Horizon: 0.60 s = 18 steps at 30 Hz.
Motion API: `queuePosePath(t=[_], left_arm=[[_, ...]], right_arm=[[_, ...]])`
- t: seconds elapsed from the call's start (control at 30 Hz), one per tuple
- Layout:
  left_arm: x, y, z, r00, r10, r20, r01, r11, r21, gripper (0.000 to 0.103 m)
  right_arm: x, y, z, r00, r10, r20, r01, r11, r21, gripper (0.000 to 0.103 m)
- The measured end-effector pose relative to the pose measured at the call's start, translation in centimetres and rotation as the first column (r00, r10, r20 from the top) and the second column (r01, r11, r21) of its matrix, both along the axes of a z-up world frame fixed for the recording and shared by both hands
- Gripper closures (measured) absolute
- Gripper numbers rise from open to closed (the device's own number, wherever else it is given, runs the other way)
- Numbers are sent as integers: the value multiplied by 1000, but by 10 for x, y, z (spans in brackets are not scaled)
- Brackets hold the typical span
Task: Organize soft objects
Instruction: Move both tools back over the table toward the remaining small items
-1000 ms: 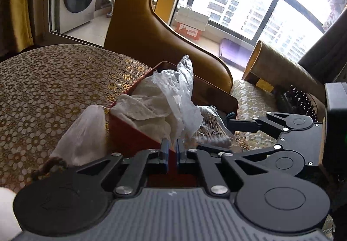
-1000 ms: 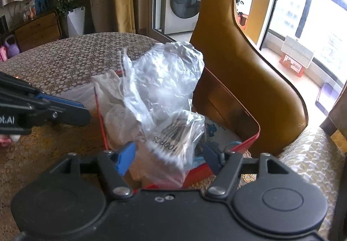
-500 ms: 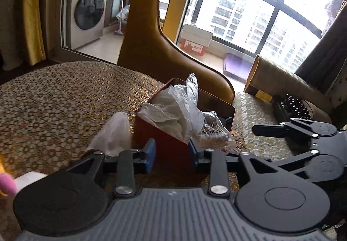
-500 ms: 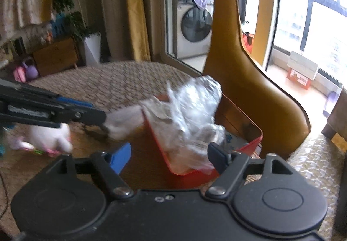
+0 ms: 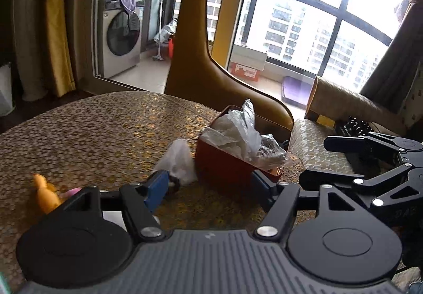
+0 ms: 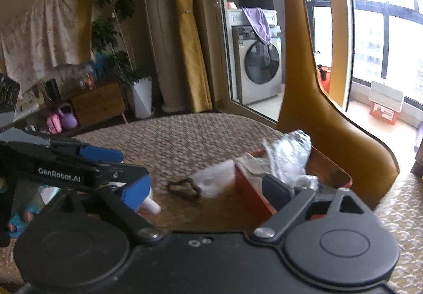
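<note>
Left gripper (image 5: 208, 184) opening, empty | right gripper (image 6: 208, 192) opening, empty | red box (image 5: 227, 169) stuffed with plastic bags (image 5: 235, 132) | white pouch (image 5: 178, 159) lay beside box | best approached low, pinched mid-body.

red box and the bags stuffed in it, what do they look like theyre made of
Red box: looks like rigid painted metal or hard plastic, going by its smooth walls, thin straight rim and dull sheen. Bags: thin clear plastic film, crinkled and see-through with bright glints.
</note>
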<state>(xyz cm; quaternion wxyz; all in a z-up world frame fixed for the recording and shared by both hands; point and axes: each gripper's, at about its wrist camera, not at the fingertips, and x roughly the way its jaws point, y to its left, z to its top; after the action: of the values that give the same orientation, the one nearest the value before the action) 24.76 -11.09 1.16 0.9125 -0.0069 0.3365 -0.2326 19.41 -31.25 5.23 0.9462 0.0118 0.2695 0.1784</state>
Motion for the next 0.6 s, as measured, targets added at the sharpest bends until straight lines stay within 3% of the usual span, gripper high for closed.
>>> queuePosePath(t=[0.07,0.2,0.53,0.6], left_arm=[[-7,10,4,1000,11,7,-11,1000,1,23],[-25,34,14,999,32,31,-31,999,-5,21],[-56,94,29,993,93,77,-92,996,-11,0],[-60,108,28,990,110,87,-110,994,1,0]], right_arm=[[-5,8,3,1000,12,13,-12,1000,12,8],[-13,24,7,999,35,32,-36,999,30,4],[-25,58,7,996,67,56,-69,997,25,2],[-24,62,5,996,69,48,-70,997,23,2]])
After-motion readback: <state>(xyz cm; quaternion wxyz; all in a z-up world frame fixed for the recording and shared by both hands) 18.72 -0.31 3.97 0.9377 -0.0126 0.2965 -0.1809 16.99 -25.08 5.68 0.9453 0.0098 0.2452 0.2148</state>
